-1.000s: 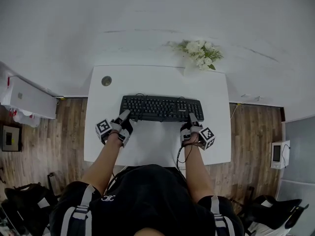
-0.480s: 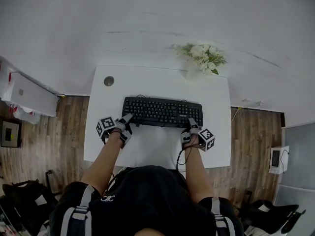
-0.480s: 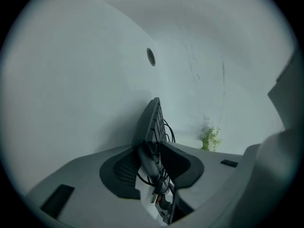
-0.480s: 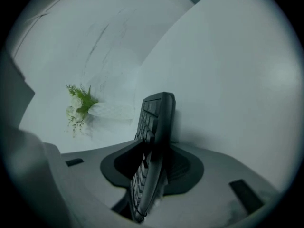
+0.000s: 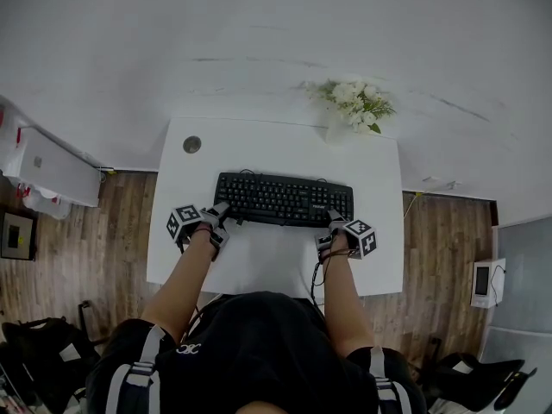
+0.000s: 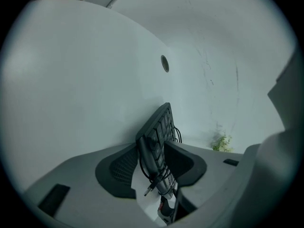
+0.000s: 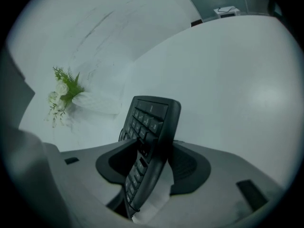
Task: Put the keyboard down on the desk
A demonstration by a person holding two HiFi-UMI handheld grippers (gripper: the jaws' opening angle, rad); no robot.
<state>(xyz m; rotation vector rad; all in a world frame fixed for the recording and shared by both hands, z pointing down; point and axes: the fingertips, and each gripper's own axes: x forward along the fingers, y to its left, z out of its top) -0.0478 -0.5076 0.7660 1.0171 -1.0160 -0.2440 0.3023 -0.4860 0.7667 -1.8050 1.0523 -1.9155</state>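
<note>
The black keyboard [image 5: 285, 199] lies flat across the middle of the white desk [image 5: 276, 145]. My left gripper [image 5: 221, 210] is at its front left corner and my right gripper [image 5: 335, 221] at its front right corner. In the left gripper view the keyboard's end [image 6: 159, 125] and a bundled cable [image 6: 154, 175] stand between the jaws of the left gripper [image 6: 152, 163], with a gap beside one pad. In the right gripper view the keyboard's other end [image 7: 152, 115] sits between the jaws of the right gripper [image 7: 154, 163], also with a gap. Both pairs of jaws are opening.
White flowers [image 5: 358, 102] stand at the desk's back right corner. A round grey grommet [image 5: 192, 144] sits at its back left. A white cabinet [image 5: 47, 166] stands left of the desk on the wooden floor, and a small device [image 5: 483, 281] lies to the right.
The keyboard stays in about the same place on the desk. Both grippers stay at its front corners, and the left one has drawn back slightly.
</note>
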